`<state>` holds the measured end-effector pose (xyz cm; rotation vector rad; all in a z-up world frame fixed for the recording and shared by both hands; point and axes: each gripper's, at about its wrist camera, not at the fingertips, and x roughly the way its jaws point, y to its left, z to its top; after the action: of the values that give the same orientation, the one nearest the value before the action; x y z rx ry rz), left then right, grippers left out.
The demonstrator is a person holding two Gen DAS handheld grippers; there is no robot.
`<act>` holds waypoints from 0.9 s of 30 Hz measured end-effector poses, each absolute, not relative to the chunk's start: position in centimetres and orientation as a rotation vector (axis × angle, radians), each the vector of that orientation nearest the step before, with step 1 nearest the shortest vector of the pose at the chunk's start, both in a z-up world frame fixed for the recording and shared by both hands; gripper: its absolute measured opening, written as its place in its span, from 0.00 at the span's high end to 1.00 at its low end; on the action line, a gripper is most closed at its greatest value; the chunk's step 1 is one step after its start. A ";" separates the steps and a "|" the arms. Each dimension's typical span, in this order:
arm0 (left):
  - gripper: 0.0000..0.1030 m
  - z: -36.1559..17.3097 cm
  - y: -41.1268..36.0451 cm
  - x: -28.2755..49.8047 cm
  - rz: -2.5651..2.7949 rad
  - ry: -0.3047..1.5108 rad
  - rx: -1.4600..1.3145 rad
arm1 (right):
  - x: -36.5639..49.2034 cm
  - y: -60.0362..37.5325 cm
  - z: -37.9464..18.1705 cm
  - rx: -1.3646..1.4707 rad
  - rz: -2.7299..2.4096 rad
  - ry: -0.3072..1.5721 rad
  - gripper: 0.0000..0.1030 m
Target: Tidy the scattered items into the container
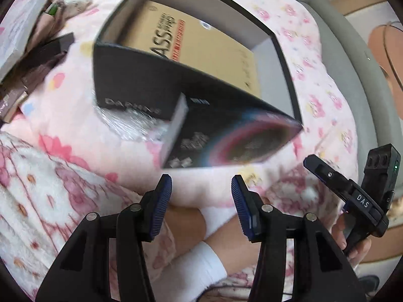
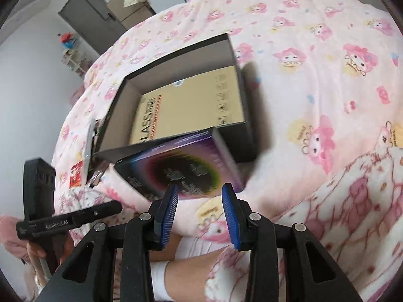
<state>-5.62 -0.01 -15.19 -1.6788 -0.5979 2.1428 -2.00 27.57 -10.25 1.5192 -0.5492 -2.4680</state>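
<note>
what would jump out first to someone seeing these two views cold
The big open black box in the middle of the pink cartoon-print bedding, with a tan carton lying flat inside it. Next, a dark box with a rainbow ring leaning against the black box's near wall, just ahead of the open, empty right gripper. The left gripper is open and empty too, with a clutter of small dark packages off at the far left.

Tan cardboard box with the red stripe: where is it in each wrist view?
Left wrist: tan cardboard box lies upper centre, inside the black open container.
Right wrist: tan cardboard box sits centre, inside the same container.
Shared landmark: the black box with the rainbow ring, leaning on the container's near wall.
</note>
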 end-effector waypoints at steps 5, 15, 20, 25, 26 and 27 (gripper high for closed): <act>0.52 -14.2 -2.1 -6.7 2.213 -0.752 -1.595 | -3.9 28.6 -10.8 1.503 -2.478 -0.687 0.69; 0.60 -15.1 -1.1 -9.3 2.261 -0.744 -1.587 | -6.5 26.8 -11.4 1.478 -2.560 -0.568 0.68; 0.57 -15.0 -0.8 -7.3 2.188 -0.742 -1.611 | -4.3 27.3 -11.3 1.508 -2.490 -0.578 0.67; 0.58 -15.7 -0.3 -5.6 2.095 -0.669 -1.728 | -1.4 26.3 -11.2 1.585 -2.372 -0.478 0.63; 0.57 -15.9 -0.4 -5.4 2.076 -0.670 -1.744 | -1.0 26.2 -11.3 1.603 -2.344 -0.461 0.63; 0.56 -16.3 -0.5 -5.0 2.069 -0.667 -1.758 | -0.6 26.2 -11.5 1.613 -2.311 -0.468 0.63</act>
<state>-4.98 -0.48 -16.30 -1.7584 -0.6672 2.0693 -0.60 26.17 -11.50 1.6126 -0.4680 -2.3112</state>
